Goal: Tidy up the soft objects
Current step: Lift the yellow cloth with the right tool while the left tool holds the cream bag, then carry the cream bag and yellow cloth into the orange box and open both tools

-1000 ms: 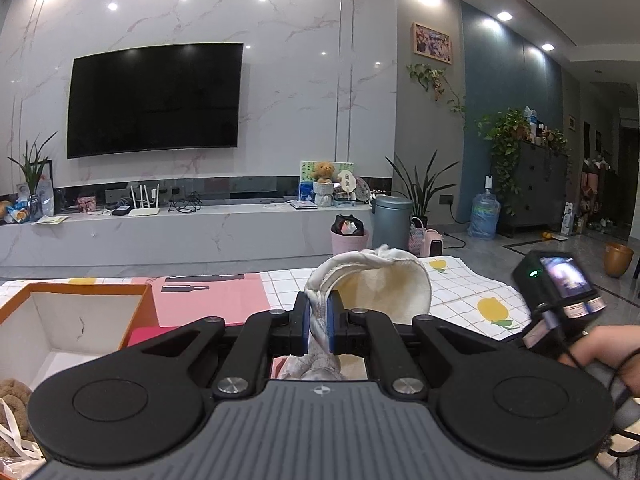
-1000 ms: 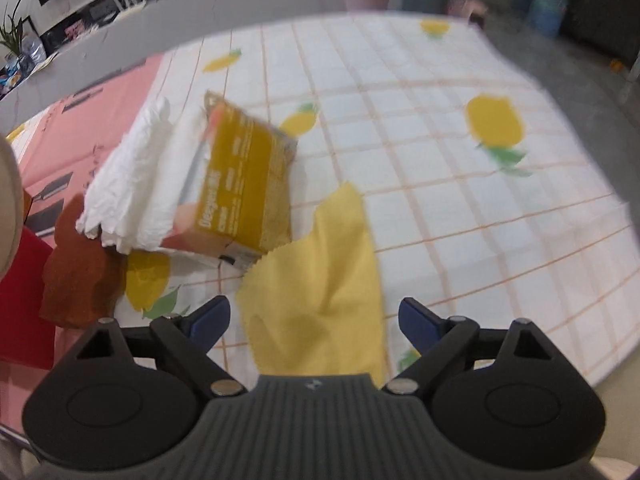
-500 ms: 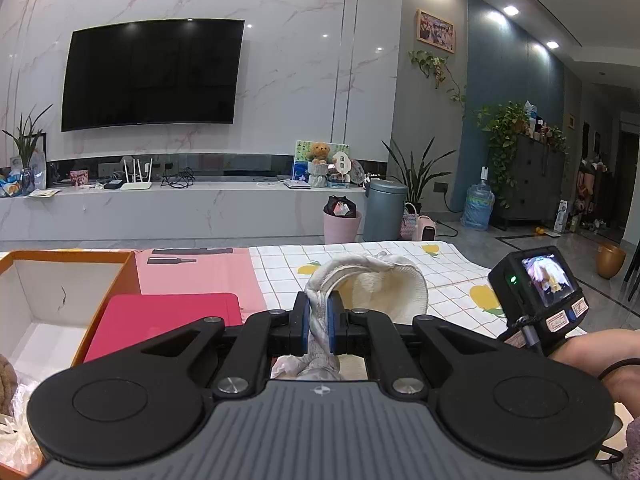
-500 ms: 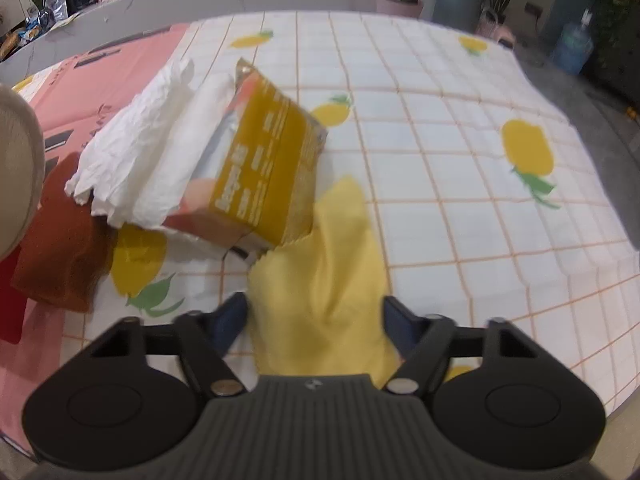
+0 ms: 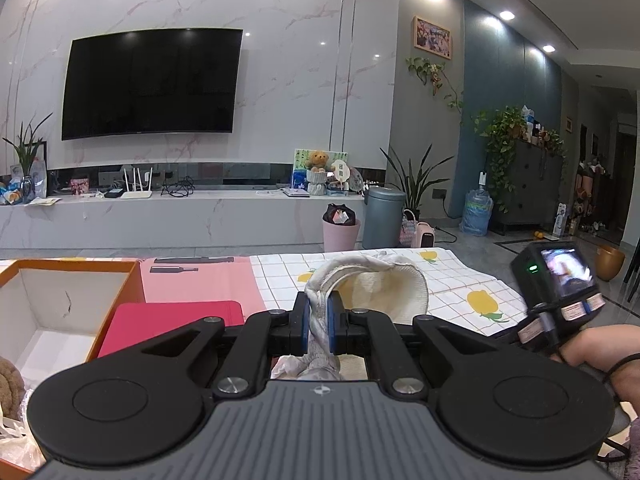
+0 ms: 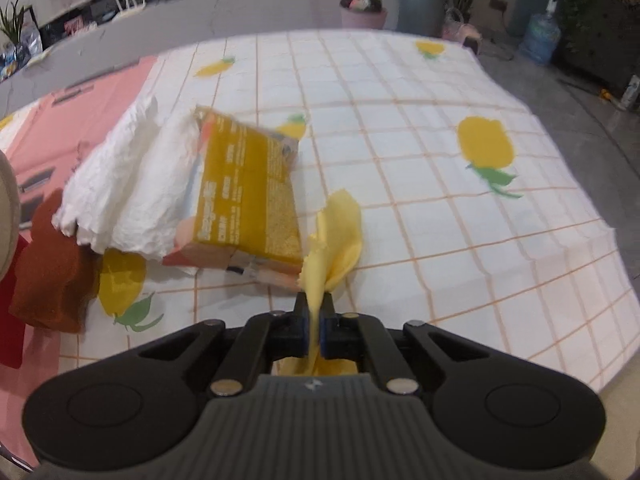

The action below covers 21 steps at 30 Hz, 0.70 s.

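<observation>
Gripping: right gripper [image 6: 314, 330] clamps yellow cloth [image 6: 336, 240]; left gripper [image 5: 318, 322] clamps white cloth [image 5: 360, 280].
Risk: yellow cloth, beside pack [image 6: 248, 192], slipping out or snagging it.

Print on the yellow packet [image 6: 248, 184] — blurred, unreadable.

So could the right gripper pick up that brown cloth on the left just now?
Probably not yet: the right gripper is shut on the yellow cloth, so its jaws are full. The brown cloth itself lies uncovered on the table.
</observation>
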### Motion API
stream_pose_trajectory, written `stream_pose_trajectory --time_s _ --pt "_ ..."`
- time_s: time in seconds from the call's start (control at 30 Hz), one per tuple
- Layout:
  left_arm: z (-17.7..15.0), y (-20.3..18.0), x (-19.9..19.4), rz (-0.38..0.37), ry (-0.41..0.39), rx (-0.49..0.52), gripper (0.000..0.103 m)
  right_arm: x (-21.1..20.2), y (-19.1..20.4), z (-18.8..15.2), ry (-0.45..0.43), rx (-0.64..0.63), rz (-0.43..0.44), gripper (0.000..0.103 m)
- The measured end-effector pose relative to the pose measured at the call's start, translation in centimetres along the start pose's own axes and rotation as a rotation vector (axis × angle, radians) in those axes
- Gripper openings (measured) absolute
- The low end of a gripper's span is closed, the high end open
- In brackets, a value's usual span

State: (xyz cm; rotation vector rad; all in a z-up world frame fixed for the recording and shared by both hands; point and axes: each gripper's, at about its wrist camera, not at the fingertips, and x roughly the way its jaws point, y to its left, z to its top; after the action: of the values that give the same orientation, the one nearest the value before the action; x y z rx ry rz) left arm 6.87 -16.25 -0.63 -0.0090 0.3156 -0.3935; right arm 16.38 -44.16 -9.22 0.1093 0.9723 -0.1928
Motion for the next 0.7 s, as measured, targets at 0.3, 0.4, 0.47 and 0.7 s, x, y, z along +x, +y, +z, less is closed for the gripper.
stream_pose_trajectory --time_s 0.3,0.4,0.47,0.7 --pt "1.9 0.4 -2.5 -0.003 -0.058 -0.009 0.009 -8.4 0.8 -0.8 -0.228 0.055 0.077 0.002" --pt "3.4 0.9 -4.4 0.01 -0.112 -0.001 0.009 -11.3 2.3 -0.3 -0.297 0.059 0.103 0.002" --pt "4.3 1.5 -5.6 0.017 -0.142 0.011 0.009 -13.5 3.6 0.0 -0.356 0.065 0.14 0.002" --pt "6.6 4.7 -10.2 0.1 -0.189 0.046 0.009 -21.3 10.8 0.6 -0.531 0.014 0.307 0.002"
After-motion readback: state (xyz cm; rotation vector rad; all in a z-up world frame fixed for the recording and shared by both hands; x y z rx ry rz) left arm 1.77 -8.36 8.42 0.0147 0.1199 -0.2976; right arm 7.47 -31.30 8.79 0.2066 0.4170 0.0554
